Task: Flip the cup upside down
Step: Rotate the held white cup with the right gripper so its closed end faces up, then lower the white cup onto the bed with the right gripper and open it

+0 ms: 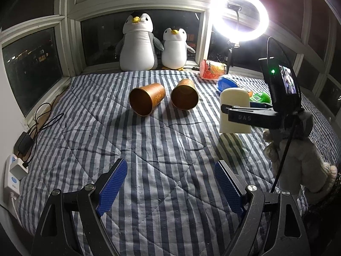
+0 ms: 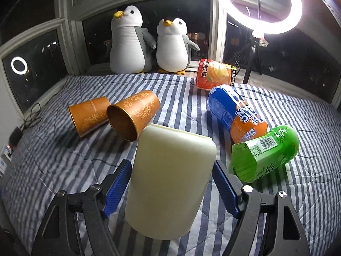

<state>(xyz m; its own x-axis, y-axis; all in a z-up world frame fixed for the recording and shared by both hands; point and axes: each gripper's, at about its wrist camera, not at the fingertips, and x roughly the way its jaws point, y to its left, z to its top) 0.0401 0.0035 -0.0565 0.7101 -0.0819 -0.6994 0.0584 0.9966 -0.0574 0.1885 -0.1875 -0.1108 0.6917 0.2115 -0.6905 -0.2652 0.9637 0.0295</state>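
Striped quilt (image 1: 162,149) under dark windows (image 1: 32,64); left gripper (image 1: 170,183) jaws released, right gripper (image 2: 171,183) jaws grasping cream cup (image 2: 170,181).

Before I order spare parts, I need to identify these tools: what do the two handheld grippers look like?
Both match: black angular linkage arms with silver round bolts, each finger faced with a blue ribbed pad. The left gripper shows this up close. Seen from outside, the right gripper has raised "DAS" lettering on a black finger, a black camera with a small lit screen and green LED, and a black cable trailing down.
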